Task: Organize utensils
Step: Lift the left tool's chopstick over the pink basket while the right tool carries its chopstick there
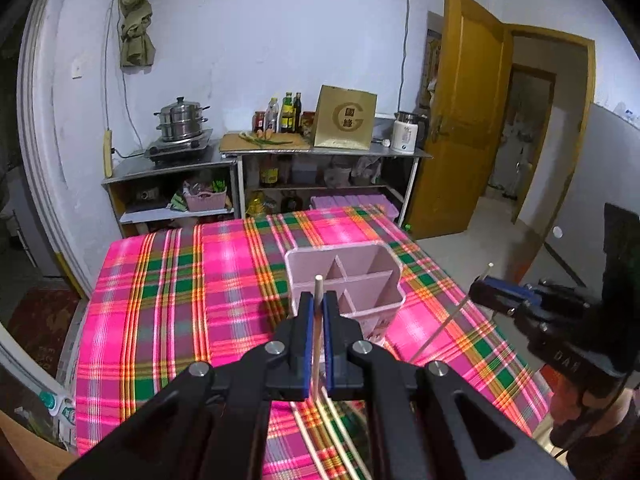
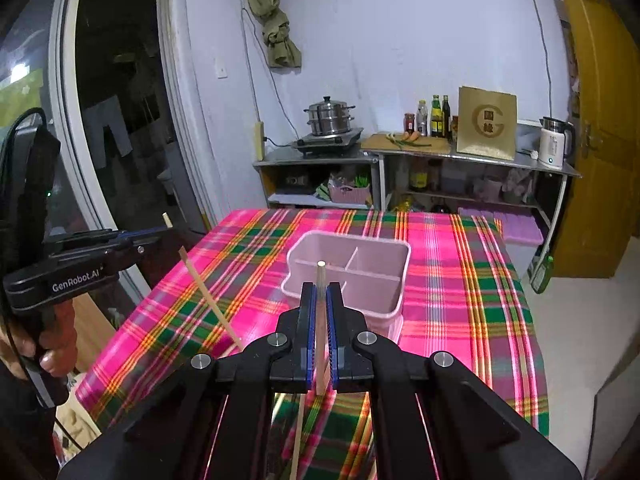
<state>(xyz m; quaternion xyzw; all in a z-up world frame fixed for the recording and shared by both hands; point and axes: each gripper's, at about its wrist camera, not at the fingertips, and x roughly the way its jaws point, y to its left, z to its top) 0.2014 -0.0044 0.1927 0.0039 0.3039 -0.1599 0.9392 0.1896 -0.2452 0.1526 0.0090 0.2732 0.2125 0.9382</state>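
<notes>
A pink utensil holder (image 1: 348,284) with divided compartments stands on the plaid tablecloth (image 1: 180,300); it also shows in the right wrist view (image 2: 352,276). My left gripper (image 1: 319,300) is shut on a wooden chopstick (image 1: 318,320), held just in front of the holder. My right gripper (image 2: 321,292) is shut on another chopstick (image 2: 321,320), also in front of the holder. The right gripper shows at the right of the left wrist view (image 1: 486,294), its chopstick (image 1: 452,314) slanting down. The left gripper shows at the left of the right wrist view (image 2: 160,234), with its chopstick (image 2: 208,296).
Beyond the table stand metal shelves (image 1: 264,156) with a steamer pot (image 1: 182,120), bottles (image 1: 286,114), a cardboard bag (image 1: 346,118) and a kettle (image 1: 406,132). A yellow door (image 1: 460,120) stands open at the right. A glass door (image 2: 100,120) is at the left.
</notes>
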